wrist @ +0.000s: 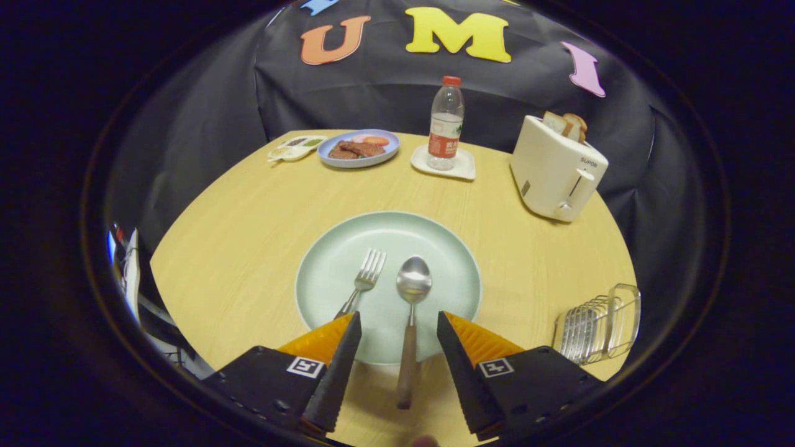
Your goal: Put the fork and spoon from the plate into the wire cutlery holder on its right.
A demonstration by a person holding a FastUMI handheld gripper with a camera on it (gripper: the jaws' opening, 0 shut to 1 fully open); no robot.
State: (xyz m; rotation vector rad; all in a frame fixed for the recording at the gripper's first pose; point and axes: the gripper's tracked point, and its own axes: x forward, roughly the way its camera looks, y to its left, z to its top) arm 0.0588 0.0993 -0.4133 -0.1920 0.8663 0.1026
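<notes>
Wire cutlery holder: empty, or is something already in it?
Empty: the wire cutlery holder holds nothing; fork and spoon lie on the plate. Gripper open.

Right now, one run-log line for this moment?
gripper open | spoon handle between fingers | fork on plate | holder empty

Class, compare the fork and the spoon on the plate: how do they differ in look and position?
The fork ends in tines and tilts; the spoon ends in a round bowl and lies straight. The fork's handle runs behind one finger of the open gripper; the spoon's wooden handle lies between the fingers. Both rest on the green plate.
</notes>
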